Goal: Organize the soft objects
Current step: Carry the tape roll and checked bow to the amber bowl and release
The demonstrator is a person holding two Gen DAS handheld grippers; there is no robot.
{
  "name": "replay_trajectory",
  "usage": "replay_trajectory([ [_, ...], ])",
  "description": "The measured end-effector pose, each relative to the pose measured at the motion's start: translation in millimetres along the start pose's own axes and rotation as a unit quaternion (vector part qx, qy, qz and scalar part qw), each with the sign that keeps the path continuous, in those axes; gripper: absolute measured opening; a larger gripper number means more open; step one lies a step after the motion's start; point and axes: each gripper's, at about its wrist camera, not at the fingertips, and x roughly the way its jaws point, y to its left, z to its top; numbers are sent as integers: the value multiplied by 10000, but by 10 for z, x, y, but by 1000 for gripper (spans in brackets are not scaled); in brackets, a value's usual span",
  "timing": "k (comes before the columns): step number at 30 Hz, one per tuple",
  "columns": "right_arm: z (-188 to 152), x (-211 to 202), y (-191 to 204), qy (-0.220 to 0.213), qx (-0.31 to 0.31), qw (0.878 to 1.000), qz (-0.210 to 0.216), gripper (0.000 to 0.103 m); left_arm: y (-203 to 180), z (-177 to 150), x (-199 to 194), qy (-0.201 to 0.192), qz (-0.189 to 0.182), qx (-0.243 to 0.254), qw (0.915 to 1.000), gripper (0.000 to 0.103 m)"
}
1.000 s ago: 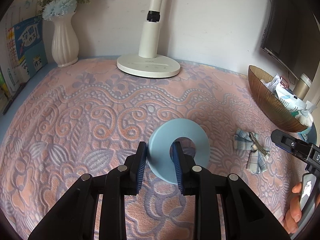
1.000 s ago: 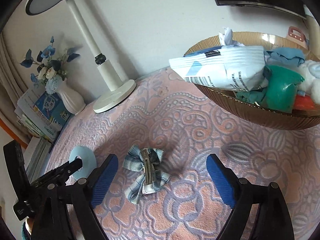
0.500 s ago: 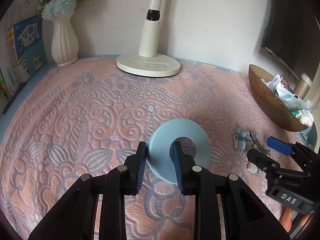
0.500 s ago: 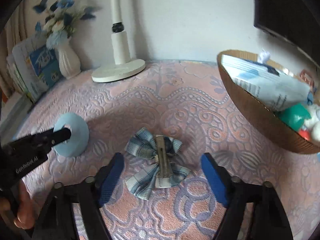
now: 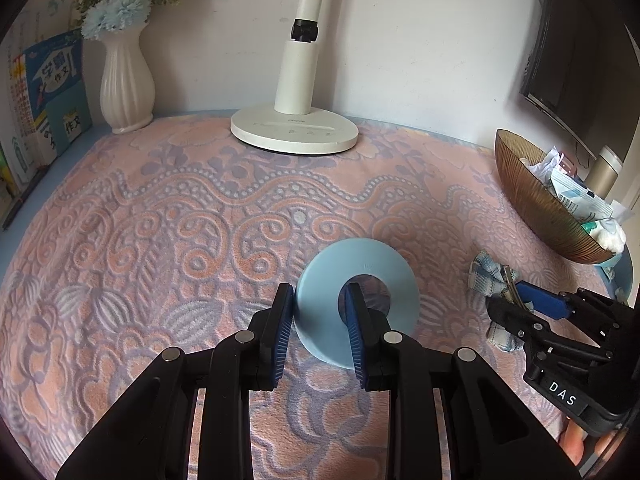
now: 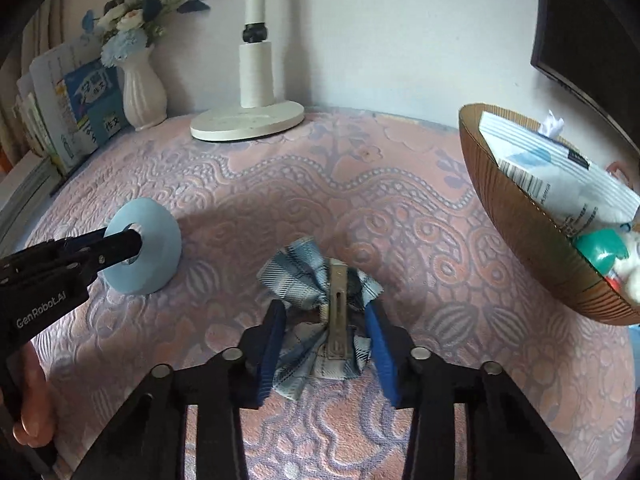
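step: double pickup | left claw (image 5: 318,322) clamped on blue foam ring (image 5: 360,280) rim | right claw (image 6: 326,346) apart, straddling plaid bow clip (image 6: 320,300) | next: close, carry to bowl (image 6: 520,232) frame right

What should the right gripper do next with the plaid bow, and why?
Probably close the right gripper further on the plaid bow: its fingers already sit on either side of the bow, which lies on the blanket, with gaps left. The left gripper already holds the blue ring.
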Motion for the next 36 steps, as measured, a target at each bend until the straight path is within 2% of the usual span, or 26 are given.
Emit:
replay_trajectory([
  [1,10,8,15,15,-26,10000,-3,33,4,-2,-8,-17,-20,11,10000,23],
  [3,25,8,-36,17,96,9999,134,24,-1,-5,-22,-44,-36,34,10000,23],
  [5,30,-59,-135,-145,306,9977,581,20,-15,-14,-42,-77,-30,53,10000,23],
  [8,-25,-287,-302,-683,632,9876,1263,20,-33,-28,-58,-107,-19,52,9999,23],
  [14,-101,-424,-490,-720,1253,9765,1597,20,-63,-31,-102,-50,-71,63,9999,21],
  [17,-210,-660,-660,-887,1763,9525,2320,20,-145,56,-234,-19,-354,56,9994,21],
  [18,-211,-795,-739,-1021,1846,9488,2350,20,-203,119,-311,-95,-526,40,9986,21],
  [19,-182,-906,-807,-1119,1865,9495,2262,20,-292,205,-397,-190,-667,63,9976,21],
  [23,60,-1462,-1248,-1658,1940,9571,1369,20,-903,616,-690,-590,-1060,579,9909,21],
  [26,249,-1734,-1607,-1922,2079,9587,270,20,-1455,903,-684,-628,-1393,993,9832,21],
  [28,385,-1779,-1856,-1896,2238,9552,-396,20,-1806,1051,-573,-604,-1468,1256,9793,21],
  [30,512,-1732,-2089,-1705,2379,9540,-657,20,-2087,1180,-394,-554,-1499,1396,9772,21],
  [35,857,-1416,-2480,-1243,2467,9573,-855,21,-2467,1386,30,-318,-1622,1405,9762,21],
  [36,911,-1353,-2509,-1196,2430,9587,-873,24,-2530,1407,74,-322,-1602,1435,9761,24],
])
